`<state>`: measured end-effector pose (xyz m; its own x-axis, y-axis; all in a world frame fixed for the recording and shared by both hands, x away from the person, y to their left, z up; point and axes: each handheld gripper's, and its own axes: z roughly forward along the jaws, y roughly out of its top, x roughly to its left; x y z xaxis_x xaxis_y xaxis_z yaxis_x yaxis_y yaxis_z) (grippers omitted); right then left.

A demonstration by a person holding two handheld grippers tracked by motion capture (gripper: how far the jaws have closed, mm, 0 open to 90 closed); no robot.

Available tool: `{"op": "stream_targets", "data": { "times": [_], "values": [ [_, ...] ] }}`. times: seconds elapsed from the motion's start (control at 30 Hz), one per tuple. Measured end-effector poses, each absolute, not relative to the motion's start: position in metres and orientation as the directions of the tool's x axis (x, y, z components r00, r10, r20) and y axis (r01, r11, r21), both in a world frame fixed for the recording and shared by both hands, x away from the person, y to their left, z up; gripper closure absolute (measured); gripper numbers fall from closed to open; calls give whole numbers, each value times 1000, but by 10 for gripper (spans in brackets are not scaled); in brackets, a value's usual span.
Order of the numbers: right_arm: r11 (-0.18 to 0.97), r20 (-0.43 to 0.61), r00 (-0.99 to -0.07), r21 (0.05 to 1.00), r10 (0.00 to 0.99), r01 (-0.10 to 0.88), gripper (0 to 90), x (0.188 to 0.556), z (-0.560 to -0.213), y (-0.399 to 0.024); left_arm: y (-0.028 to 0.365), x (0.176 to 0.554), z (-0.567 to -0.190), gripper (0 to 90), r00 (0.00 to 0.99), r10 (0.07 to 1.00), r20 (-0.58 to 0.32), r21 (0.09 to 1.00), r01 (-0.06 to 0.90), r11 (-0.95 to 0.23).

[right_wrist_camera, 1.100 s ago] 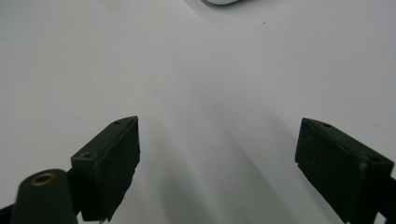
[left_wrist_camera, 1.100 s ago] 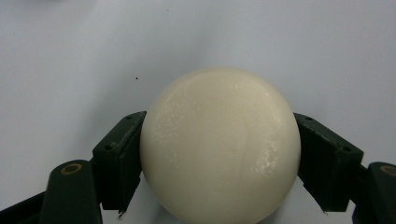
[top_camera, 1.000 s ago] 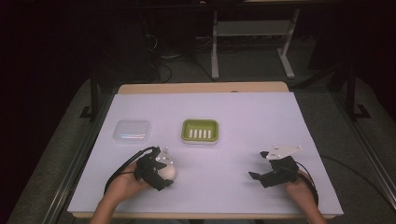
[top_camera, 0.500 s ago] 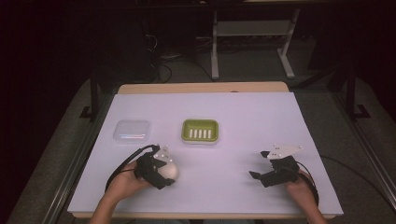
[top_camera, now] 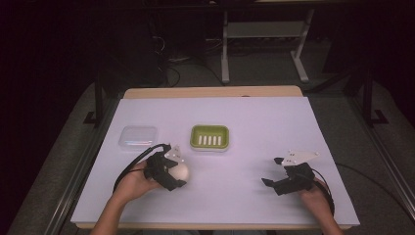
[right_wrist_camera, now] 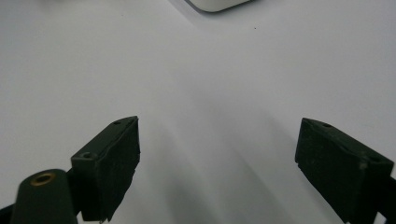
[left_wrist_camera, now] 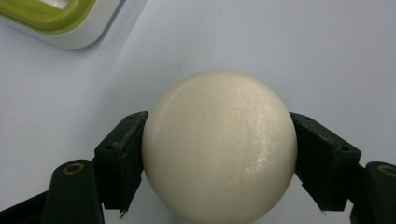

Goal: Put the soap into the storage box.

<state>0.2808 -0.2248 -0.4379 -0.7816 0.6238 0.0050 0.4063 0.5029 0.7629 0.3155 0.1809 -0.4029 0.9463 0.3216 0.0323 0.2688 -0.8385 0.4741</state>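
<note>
Left hand-held gripper [top_camera: 177, 172] has the ball [top_camera: 179, 171] clamped, one black jaw pressed to each side of it, low over the bench [top_camera: 254, 127] near the front edge, towards the front-left corner. From the left gripper view the cream ball [left_wrist_camera: 219, 147] sits squarely between the jaws, glossy, with the soap dish [left_wrist_camera: 60, 21] off beyond it. That green dish [top_camera: 209, 137] lies mid-bench, a clear lid [top_camera: 138, 136] to its left near the left edge. Right hand-held gripper [top_camera: 274, 171] waits by the front-right corner, jaws spread wide, nothing in them, well apart from the ball.
</note>
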Motion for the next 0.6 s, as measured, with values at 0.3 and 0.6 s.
{"op": "stream_targets", "data": {
  "times": [0.3, 0.6],
  "values": [
    [500, -6, -767, 762, 642, 412, 132, 283, -437, -230, 169, 329, -401, 251, 952, 307, 17, 469, 263, -843],
    [493, -2, -761, 763, 649, 418, 132, 283, -437, -233, 156, 339, -391, 251, 953, 301, 21, 458, 259, -851]
  ]
}}
